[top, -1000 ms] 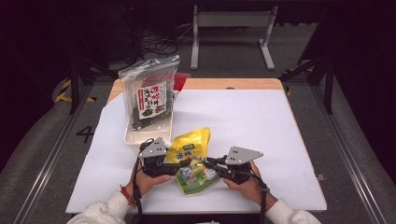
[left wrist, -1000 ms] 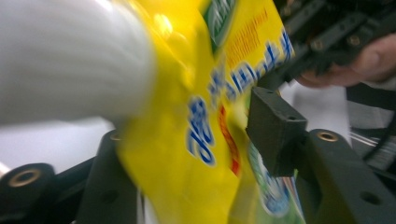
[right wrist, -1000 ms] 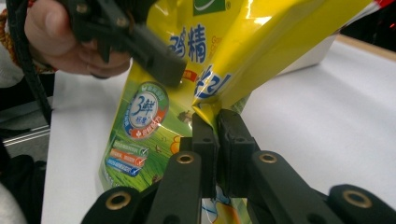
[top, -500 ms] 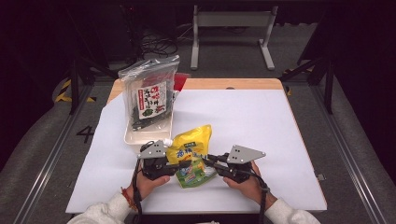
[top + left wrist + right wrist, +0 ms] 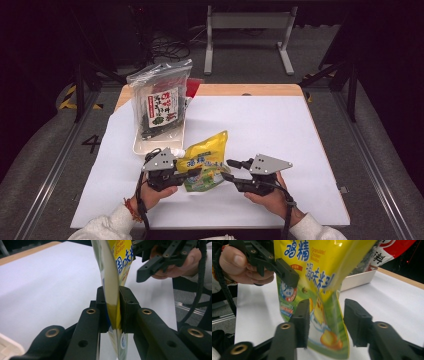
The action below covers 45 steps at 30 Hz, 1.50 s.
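- Yellow bouillon pouch (image 5: 205, 161) is clamped edge-on between the left gripper (image 5: 113, 307) fingers.
- Right gripper (image 5: 325, 322) fingers have just been opening and stand apart, pouch between them, unpressed.

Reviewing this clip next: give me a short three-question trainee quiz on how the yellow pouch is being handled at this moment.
1. True or false: the left gripper has its fingers clamped on an edge of the yellow pouch.
2. The right gripper is: A) pressed shut on the pouch, B) standing with its fingers apart, the pouch between them, C) holding the white tray.
3. What stands in the white tray behind the pouch?

Key
1. True; the left gripper view shows both pads pressing the pouch edge.
2. B; its jaws have just been opening, and gaps show beside the pouch in the right gripper view.
3. A clear bag with a red and white label.
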Available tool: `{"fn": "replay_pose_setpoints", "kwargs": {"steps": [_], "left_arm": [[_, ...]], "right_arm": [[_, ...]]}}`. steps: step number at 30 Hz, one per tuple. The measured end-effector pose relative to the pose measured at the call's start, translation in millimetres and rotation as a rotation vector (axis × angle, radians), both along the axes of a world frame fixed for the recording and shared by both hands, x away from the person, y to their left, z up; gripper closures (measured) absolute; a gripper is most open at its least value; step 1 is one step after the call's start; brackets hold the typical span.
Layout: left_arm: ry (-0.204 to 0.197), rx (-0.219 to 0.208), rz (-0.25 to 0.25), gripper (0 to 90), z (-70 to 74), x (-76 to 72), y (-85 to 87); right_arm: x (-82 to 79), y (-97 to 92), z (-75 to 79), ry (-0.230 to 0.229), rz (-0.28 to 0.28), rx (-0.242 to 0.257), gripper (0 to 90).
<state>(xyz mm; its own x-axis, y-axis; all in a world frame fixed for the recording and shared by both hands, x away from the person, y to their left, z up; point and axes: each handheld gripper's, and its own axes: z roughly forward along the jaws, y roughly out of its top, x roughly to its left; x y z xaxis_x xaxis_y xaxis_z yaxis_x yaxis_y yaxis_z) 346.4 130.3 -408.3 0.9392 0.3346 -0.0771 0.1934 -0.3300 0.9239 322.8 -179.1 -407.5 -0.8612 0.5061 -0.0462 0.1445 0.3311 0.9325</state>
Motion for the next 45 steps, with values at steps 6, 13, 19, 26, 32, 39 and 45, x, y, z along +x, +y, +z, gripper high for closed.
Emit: {"fn": "replay_pose_setpoints", "kwargs": {"steps": [6, 13, 19, 26, 32, 39, 45], "left_arm": [[-0.035, 0.000, -0.004, 79.7, 9.8, -0.7, 7.6], [-0.070, 0.014, -0.011, 79.7, 20.5, -3.5, 14.7], [-0.100, -0.001, 0.000, 79.7, 31.0, -3.4, 24.7], [-0.146, 0.016, 0.016, 79.7, 44.2, -2.1, 37.2], [-0.175, 0.026, 0.054, 79.6, 49.0, 1.1, 49.0], [-0.219, 0.017, 0.092, 79.6, 63.2, 2.7, 64.4], [-0.243, 0.030, 0.126, 79.6, 70.1, 15.5, 85.8]], "right_arm": [[-5.4, -14.0, 0.0, 0.012, -0.030, -0.080, 40.2], [-10.1, -37.0, -8.5, 0.027, -0.103, -0.175, 30.8], [-8.2, -52.2, -16.4, 0.069, -0.151, -0.177, 27.5], [-5.6, -52.8, -21.0, 0.090, -0.164, -0.184, 22.2], [-7.0, -49.8, -26.1, 0.088, -0.160, -0.215, 21.1], [-8.2, -45.3, -29.8, 0.089, -0.148, -0.234, 20.9], [-6.7, -46.3, -30.0, 0.097, -0.157, -0.215, 20.9]]}}
